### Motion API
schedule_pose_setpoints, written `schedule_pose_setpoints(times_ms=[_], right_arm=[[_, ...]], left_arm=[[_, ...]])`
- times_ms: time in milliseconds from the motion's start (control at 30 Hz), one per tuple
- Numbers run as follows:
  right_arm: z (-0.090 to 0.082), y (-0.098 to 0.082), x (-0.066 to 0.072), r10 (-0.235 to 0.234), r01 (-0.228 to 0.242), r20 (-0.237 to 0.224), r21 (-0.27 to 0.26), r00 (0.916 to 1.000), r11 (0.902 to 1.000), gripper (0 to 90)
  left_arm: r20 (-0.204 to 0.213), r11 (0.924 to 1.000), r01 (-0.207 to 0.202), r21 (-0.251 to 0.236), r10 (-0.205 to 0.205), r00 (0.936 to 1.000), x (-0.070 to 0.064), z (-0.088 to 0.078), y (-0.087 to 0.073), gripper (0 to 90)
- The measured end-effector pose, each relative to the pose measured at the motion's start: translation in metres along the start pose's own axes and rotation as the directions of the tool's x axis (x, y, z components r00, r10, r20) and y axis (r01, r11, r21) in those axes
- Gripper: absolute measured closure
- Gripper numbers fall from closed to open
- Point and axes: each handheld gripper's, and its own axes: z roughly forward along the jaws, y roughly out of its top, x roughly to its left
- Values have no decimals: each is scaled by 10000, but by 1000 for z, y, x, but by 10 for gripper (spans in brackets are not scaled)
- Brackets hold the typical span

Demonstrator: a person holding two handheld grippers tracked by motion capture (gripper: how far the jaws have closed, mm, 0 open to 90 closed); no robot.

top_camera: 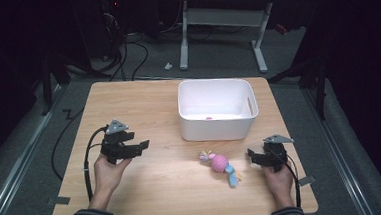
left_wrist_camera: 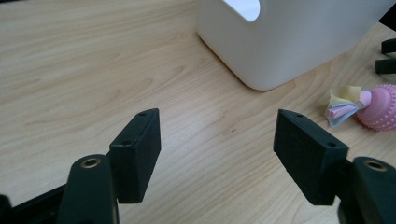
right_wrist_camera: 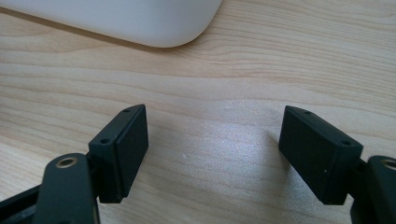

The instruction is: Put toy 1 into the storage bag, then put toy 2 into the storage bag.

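A pink knobbly ball toy point(top_camera: 220, 163) with pastel cloth tails lies on the wooden table point(top_camera: 143, 105), in front of a white tub point(top_camera: 216, 108). Something small and pink point(top_camera: 208, 118) lies inside the tub. My left gripper point(top_camera: 142, 146) is held at the table's left, pointing right, open, with nothing between its jaws. In the left gripper view the toy point(left_wrist_camera: 380, 108) lies far right, beyond the gripper point(left_wrist_camera: 217, 147), and the tub point(left_wrist_camera: 289, 37) stands ahead. My right gripper point(top_camera: 251, 155) rests just right of the toy, open and empty. The right gripper point(right_wrist_camera: 215, 149) faces bare wood below the tub's corner point(right_wrist_camera: 140, 21).
The other gripper's black jaws point(left_wrist_camera: 386, 56) show at the right edge of the left gripper view. Behind the table stands a white desk frame point(top_camera: 221, 23) on a grey floor with cables. Bare wood lies between the two hands.
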Motion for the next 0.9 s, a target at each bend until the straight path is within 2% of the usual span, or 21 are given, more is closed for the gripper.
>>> schedule_pose_setpoints(times_ms=[467, 733, 833, 900], right_arm=[[0, 0, 0, -9, 9, 2, -4, 10000, 10000, 241], [0, 0, 0, -19, 19, 2, -12, 10000, 10000, 241], [0, 0, 0, -5, 5, 9, -4, 10000, 10000, 241], [0, 0, 0, -17, 17, 7, -12, 10000, 10000, 242]], left_arm=[[4, 9992, 154, 377, -154, 9999, 0, 16, -21, 319], [-9, 9979, 100, 641, -99, 10000, 0, 34, -28, 316], [117, 9978, 246, 610, -253, 9996, 0, 44, -32, 316], [391, 9963, 484, 703, -513, 9979, 1, 49, -36, 316]])
